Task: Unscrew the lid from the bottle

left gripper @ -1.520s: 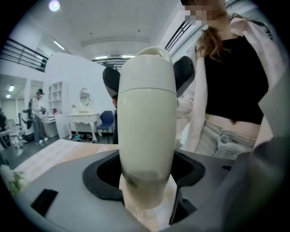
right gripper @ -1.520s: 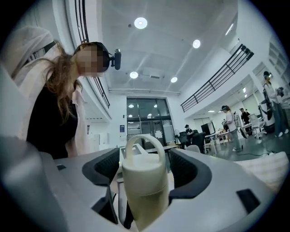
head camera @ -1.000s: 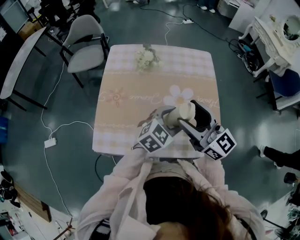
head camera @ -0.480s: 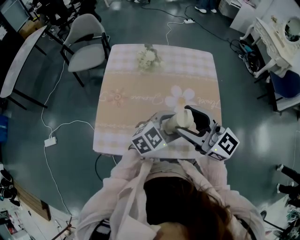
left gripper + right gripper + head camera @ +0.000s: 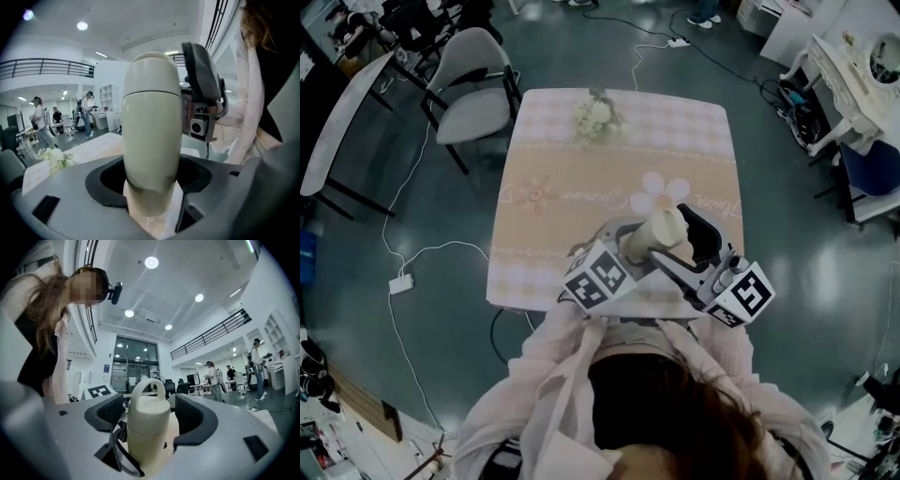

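Bottle (image 5: 654,234), cream, one: held over the worktop's (image 5: 581,169) near edge, body clamped in my left fingers (image 5: 105,183); lid (image 5: 149,404) stands between my right fingers (image 5: 194,416), which are opening, pads clear either side

A large open lab hall: beyond the fingers (image 5: 197,420), a high ceiling (image 5: 183,282) with round lights (image 5: 151,262), a railed mezzanine (image 5: 211,333), people (image 5: 209,373) at desks, a power strip (image 5: 400,284) on the floor (image 5: 412,197).

The head view looks steeply down on the table (image 5: 581,169) from above. Both gripper views sit close, facing the bottle (image 5: 152,140) at frame centre; all three views share it.
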